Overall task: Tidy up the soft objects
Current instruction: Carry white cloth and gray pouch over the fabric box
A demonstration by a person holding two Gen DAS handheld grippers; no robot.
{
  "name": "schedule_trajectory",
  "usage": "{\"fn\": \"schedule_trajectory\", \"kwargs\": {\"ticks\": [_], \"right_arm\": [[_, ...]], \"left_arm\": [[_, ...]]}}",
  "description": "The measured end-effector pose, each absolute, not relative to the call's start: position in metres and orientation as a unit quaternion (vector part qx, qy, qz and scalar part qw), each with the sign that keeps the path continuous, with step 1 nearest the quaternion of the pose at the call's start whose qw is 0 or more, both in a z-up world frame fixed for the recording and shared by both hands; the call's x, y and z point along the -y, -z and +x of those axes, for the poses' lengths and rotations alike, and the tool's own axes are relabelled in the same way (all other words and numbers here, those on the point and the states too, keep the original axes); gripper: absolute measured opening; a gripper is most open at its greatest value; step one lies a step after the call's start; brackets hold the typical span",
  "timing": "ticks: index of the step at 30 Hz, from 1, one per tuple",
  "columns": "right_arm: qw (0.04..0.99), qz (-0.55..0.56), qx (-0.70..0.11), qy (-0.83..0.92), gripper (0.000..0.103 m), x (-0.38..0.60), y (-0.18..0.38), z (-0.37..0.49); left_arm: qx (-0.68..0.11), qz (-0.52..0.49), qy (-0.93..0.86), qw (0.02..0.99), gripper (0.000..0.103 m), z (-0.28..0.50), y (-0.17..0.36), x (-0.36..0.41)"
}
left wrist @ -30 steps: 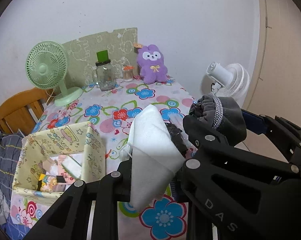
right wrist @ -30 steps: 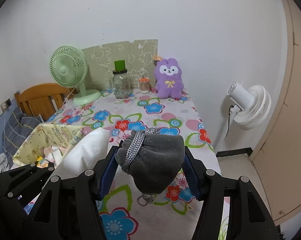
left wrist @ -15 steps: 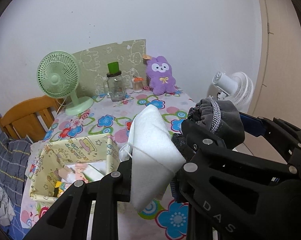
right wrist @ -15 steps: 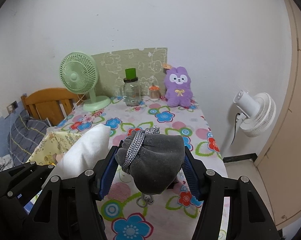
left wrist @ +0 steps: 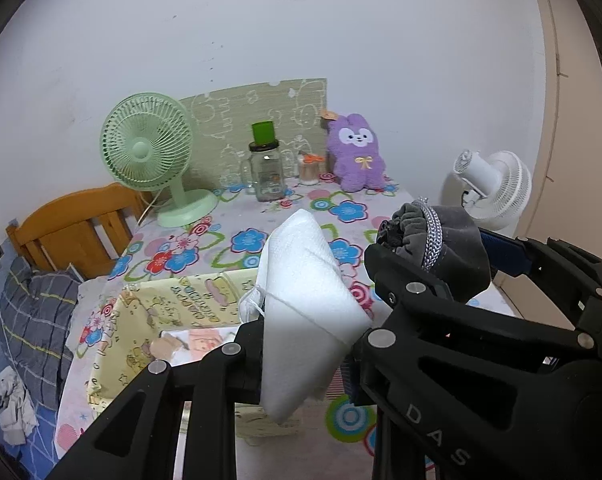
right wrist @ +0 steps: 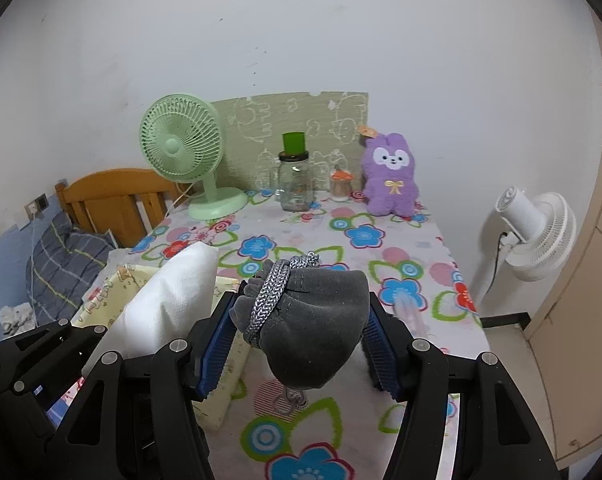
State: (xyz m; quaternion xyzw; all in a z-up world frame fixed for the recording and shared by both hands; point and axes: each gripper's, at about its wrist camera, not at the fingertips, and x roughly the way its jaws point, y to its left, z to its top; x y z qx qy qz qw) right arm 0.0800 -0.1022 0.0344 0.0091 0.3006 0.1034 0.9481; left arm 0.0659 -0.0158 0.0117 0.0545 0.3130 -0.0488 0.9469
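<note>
Room: white wall behind a table in a flowered tablecloth point(right wrist: 365, 236); wooden headboard point(right wrist: 113, 196) at its left.
Left gripper point(left wrist: 305, 344): clenched on a folded white cloth point(left wrist: 305, 304), held above the yellow fabric box point(left wrist: 173, 312).
Right gripper point(right wrist: 301, 340): clamped on a grey drawstring pouch point(right wrist: 317, 332), just beside the cloth.
Far edge: green fan point(right wrist: 185, 152), glass jar point(right wrist: 295, 180), purple plush bunny point(right wrist: 389, 176).

Landmark = jar point(right wrist: 295, 182), at counter point(right wrist: 417, 248) back edge by the wall. Desk fan point(right wrist: 183, 148) left of jar, plush rabbit point(right wrist: 389, 180) right of it, small container point(right wrist: 340, 184) between jar and rabbit. Fabric bin point(left wrist: 173, 320) on counter well in front-left of jar; standing fan point(right wrist: 537, 236) off counter, far right of jar.
</note>
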Motion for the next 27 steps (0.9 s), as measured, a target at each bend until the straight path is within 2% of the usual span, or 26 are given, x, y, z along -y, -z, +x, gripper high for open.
{"fn": "schedule_trajectory", "kwargs": {"ticks": [27], "right_arm": [[0.927,-0.019,-0.328,-0.179,0.065,0.009,-0.014,0.126]], "left_arm": [[-0.34,0.01,-0.012,0.94,0.029,0.103,0.013,-0.076]]}}
